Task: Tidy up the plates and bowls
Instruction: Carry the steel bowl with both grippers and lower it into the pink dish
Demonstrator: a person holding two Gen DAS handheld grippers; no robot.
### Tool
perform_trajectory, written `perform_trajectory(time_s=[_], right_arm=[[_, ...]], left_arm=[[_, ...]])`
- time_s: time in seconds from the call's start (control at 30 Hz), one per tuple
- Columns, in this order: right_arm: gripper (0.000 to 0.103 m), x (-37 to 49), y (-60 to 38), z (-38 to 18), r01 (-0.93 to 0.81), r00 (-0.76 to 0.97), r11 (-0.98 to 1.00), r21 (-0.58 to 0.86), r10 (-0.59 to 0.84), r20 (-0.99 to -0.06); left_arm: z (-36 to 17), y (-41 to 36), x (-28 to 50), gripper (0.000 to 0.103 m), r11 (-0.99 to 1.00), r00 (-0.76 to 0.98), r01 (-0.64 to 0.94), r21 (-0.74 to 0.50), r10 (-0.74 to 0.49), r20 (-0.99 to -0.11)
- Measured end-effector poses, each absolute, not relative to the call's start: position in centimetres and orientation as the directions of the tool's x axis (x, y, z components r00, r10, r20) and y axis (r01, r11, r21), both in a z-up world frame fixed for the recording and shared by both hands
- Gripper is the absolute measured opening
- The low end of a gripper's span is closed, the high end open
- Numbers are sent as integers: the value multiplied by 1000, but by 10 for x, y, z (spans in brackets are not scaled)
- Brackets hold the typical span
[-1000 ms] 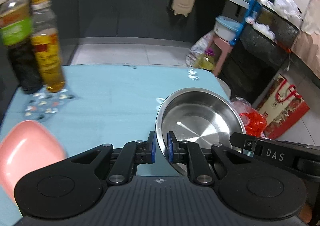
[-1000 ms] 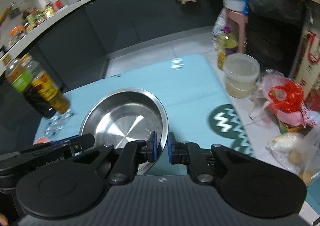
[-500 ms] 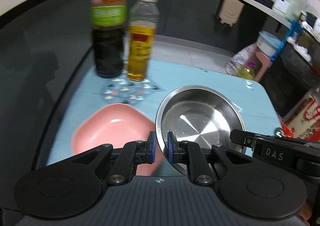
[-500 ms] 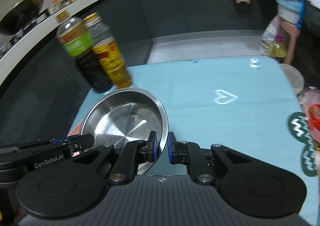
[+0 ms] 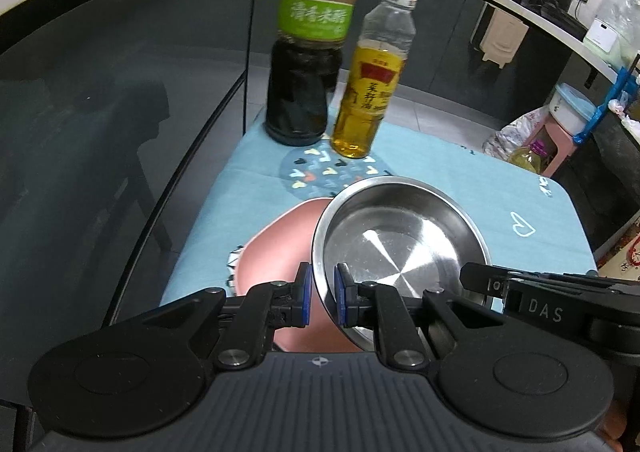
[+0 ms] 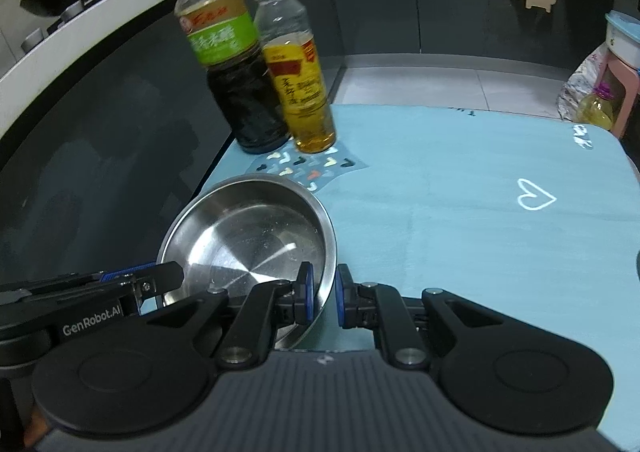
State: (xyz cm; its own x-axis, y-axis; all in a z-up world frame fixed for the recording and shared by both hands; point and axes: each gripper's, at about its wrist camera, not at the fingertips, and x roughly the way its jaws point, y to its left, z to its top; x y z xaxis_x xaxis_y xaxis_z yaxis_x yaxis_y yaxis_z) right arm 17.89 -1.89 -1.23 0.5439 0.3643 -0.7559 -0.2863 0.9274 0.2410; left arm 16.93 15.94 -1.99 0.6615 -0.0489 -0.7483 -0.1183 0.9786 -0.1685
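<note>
Steel bowl (image 5: 400, 248) hangs above the pink plate (image 5: 280, 248) on the blue cloth (image 6: 460, 192), its left rim pinched tight by the left gripper (image 5: 321, 294) and its right rim by the right gripper (image 6: 321, 300), near two bottles (image 5: 316, 52).

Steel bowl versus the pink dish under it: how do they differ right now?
The steel bowl is shiny metal and round; the pink dish is matte, with a softer, squarer outline. The steel bowl is clamped at its rim by the left gripper and the right gripper; nothing grips the pink dish. The steel bowl overlaps the pink dish, hiding part of it. Both are empty as far as visible.
</note>
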Motion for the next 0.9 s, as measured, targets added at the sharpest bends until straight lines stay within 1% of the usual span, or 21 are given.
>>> perform_trajectory(time_s=[0.33,0.73,0.9], right_arm=[[6,184,2,-23,-301,518,927,225,357,-778],[6,200,16,-48,-289,479,934,212,333,-813],[7,202,22,-52,-300,470,934,196,324,-821]], left_arm=[[-36,175,170,11,976,645,-144,-166,-35,-763],[-64,186,186,11,973,601,-152,-171,-46,-798],[-70,192,189,11,970,602,-162,-180,-47,-797]])
